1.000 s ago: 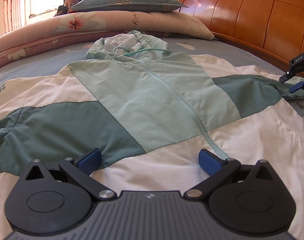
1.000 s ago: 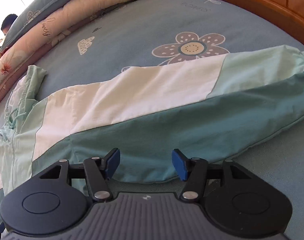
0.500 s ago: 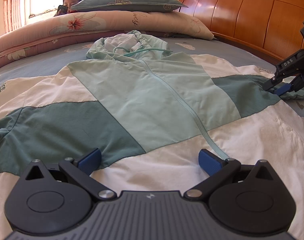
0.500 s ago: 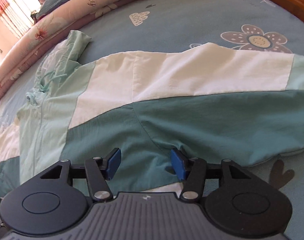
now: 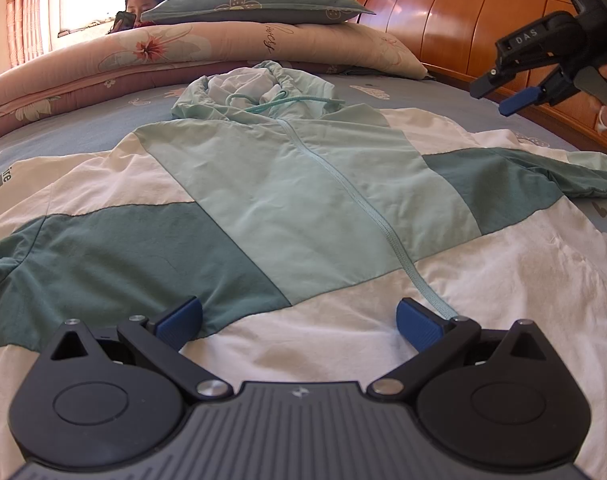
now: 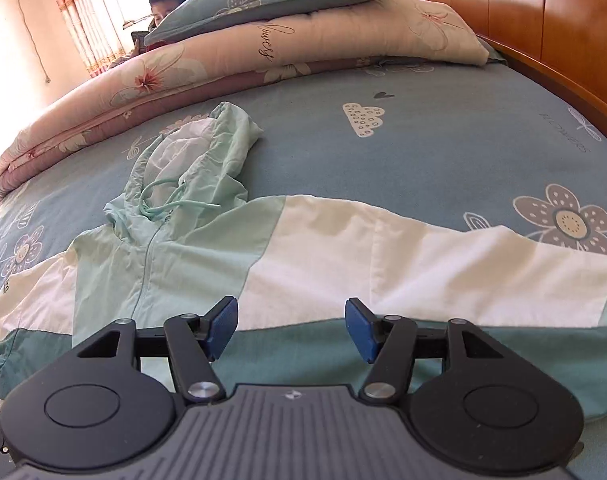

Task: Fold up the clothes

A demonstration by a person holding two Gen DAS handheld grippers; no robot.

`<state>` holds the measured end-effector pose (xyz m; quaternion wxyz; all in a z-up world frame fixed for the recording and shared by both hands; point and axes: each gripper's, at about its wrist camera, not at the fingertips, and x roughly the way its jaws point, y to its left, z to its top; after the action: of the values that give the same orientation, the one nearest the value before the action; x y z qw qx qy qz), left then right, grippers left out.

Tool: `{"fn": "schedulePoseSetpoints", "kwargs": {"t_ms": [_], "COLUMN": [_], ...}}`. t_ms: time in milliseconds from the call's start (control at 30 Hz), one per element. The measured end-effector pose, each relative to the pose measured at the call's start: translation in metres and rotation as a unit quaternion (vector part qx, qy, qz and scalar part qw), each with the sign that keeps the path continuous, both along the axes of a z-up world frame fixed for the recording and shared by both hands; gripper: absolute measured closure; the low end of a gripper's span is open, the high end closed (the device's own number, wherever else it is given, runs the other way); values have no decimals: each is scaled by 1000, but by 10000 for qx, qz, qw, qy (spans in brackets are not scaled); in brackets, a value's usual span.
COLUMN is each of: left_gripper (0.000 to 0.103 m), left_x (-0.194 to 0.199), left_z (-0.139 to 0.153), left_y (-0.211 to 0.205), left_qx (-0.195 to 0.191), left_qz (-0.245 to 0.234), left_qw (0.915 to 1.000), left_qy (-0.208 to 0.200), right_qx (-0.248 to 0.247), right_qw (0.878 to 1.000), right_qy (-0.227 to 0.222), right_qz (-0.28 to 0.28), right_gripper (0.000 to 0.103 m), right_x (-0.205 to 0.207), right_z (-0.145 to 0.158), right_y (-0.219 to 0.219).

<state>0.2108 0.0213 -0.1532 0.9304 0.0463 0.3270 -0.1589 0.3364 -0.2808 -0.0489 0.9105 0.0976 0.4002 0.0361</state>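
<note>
The jacket [image 5: 287, 200] lies spread flat on the bed [image 6: 443, 140], front up, hood toward the pillows [image 5: 263, 0]. The left gripper [image 5: 299, 320] rests low over the hem, jaws wide apart and empty. The right gripper [image 6: 291, 326] — also parted, holding nothing — hangs above the sleeve [image 6: 443, 272].

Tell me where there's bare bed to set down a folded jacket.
Bare sheet lies between the jacket's sleeve, the folded quilt and the headboard, right of the hood. The jacket crowds the near side.
</note>
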Motion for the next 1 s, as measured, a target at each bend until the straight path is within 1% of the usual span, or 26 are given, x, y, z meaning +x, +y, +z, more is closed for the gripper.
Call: {"fn": "schedulePoseSetpoints", "kwargs": {"t_ms": [67,200,267,300,333,400,433,500,567,633,700,767,833,900,1000], "left_gripper": [1,1,1,1,1,1,1,1,1,1,1,1,1,1,1], "left_x": [0,0,0,0,-1,-1,-1,-1,-1,-1,-1,-1,-1,-1,-1], "left_z": [0,0,0,0,0,0,0,0,0,1,0,0,0,0,0], "left_y": [0,1,1,0,0,1,0,0,0,0,0,0,0,0,0], "left_qx": [-8,-21,-21,-15,-12,-13,-12,-11,-8,-13,-11,-10,-7,-3,4], "left_qz": [-2,-3,-3,-3,-3,-3,-3,-2,-3,-4,-3,-3,-3,-4,-4], "left_qw": [10000,10000,10000,10000,10000,10000,10000,10000,10000,10000,10000,10000,10000,10000,10000], "left_qy": [1,1,1,1,-1,-1,-2,-3,-3,-2,-3,-4,-4,-3,-4], "right_qx": [-140,-469,-449,-519,-676,-754,-792,-792,-695,-477,-194,124,97,-88,-123], "right_qw": [9998,9982,9969,9958,9951,9950,9948,9949,9957,9969,9977,9981,9990,9989,9967], "right_qy": [121,378,645,741,702,575,511,433,391,374,374,381,354,463,718], "right_qz": [17,63,-52,-109,-186,-313,-377,-446,-469,-504,-538,-459,-272,3,344], "right_gripper": [39,39,39,39,38,27,25,15,12,11,13,13,13,13,13], "right_x": [28,91,115,125,133,145,152,163,171,171,167,153,133,109,72], "right_z": [-9,-39,-58,-66,-72,-76,-78,-81,-82,-78,-71,-56,-36,-14,4], "right_y": [14,46,55,60,64,63,63,59,53,46,39,33,35,41,48]}}
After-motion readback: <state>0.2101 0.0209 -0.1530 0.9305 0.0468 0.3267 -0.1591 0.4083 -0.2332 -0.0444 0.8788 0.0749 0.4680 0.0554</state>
